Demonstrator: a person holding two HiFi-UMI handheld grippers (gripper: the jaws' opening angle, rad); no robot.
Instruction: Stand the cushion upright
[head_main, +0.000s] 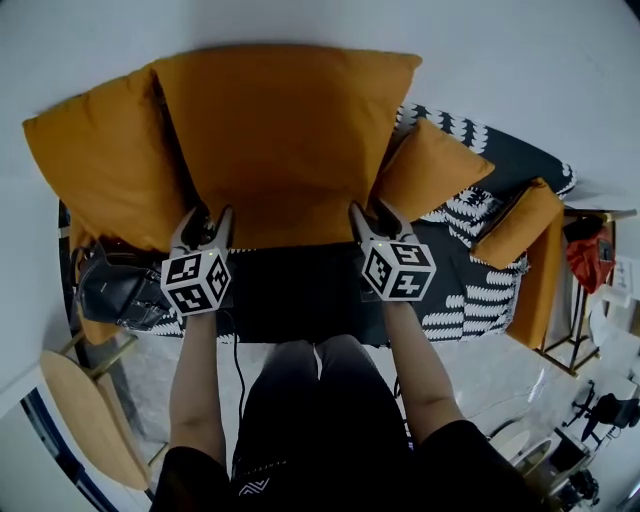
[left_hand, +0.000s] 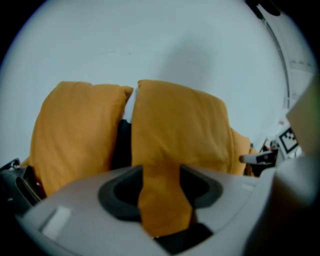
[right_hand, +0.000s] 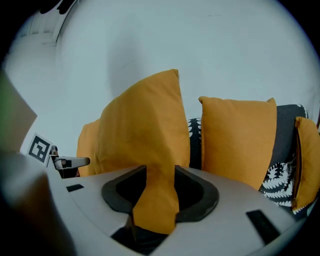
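Propping step, near done by my reckoning: left gripper (head_main: 208, 222) and right gripper (head_main: 374, 218) each clamped on a bottom corner of the big orange cushion (head_main: 285, 140), which rises beyond the fingers against the wall (head_main: 300, 20); next, seat its lower edge, then release both evenly.

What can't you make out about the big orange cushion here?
Head view: the middle cushion's lower corners, covered by the left gripper and right gripper.
Both gripper views: its bottom edge, behind each gripper's own body.
Head view: dark thing at the sofa's left end, too dim to identify.
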